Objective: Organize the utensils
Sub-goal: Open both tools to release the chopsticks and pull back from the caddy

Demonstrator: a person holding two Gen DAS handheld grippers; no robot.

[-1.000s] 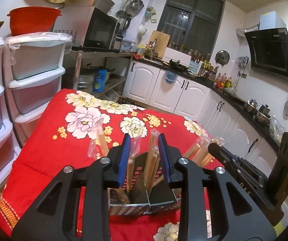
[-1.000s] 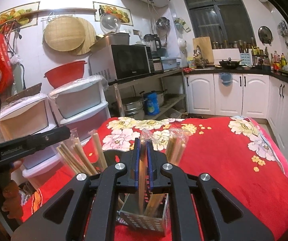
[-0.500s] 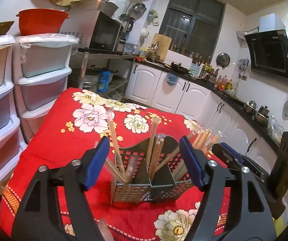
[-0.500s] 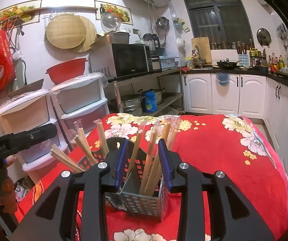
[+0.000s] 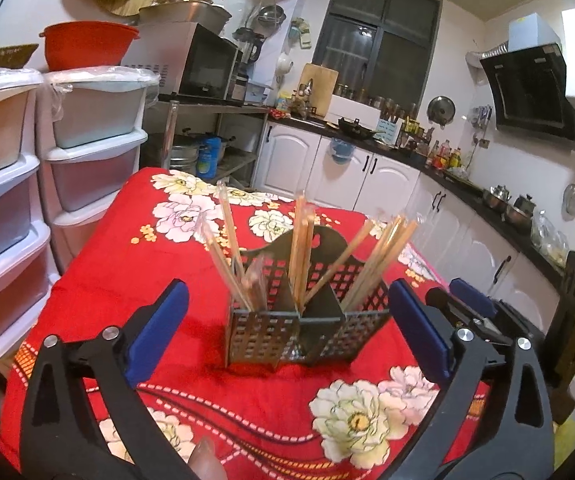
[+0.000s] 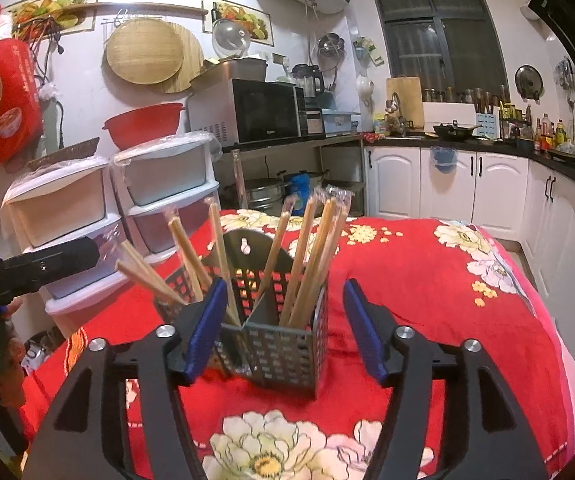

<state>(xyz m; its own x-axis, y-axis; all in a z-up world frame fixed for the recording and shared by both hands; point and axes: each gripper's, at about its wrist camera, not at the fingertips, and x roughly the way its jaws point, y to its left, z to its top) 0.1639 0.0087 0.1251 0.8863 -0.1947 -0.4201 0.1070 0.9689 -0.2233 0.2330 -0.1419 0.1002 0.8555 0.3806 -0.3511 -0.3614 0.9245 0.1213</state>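
Both grippers, left (image 5: 287, 330) and right (image 6: 285, 326), hang spread and empty before the caddy (image 5: 307, 320), chopsticks (image 5: 301, 248) sorted upright by compartment

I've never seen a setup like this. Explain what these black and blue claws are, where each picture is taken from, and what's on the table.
There is no robot: a person holds a two-finger claw in each hand, with a camera on each looking along its fingers. One picture looks out from the left gripper, the other from the right gripper. Both are open and hold nothing. Between their blue pads stands a dark caddy with compartments, filled with chopsticks, on a red flowered cloth. In the left view, the right gripper shows at the right edge.
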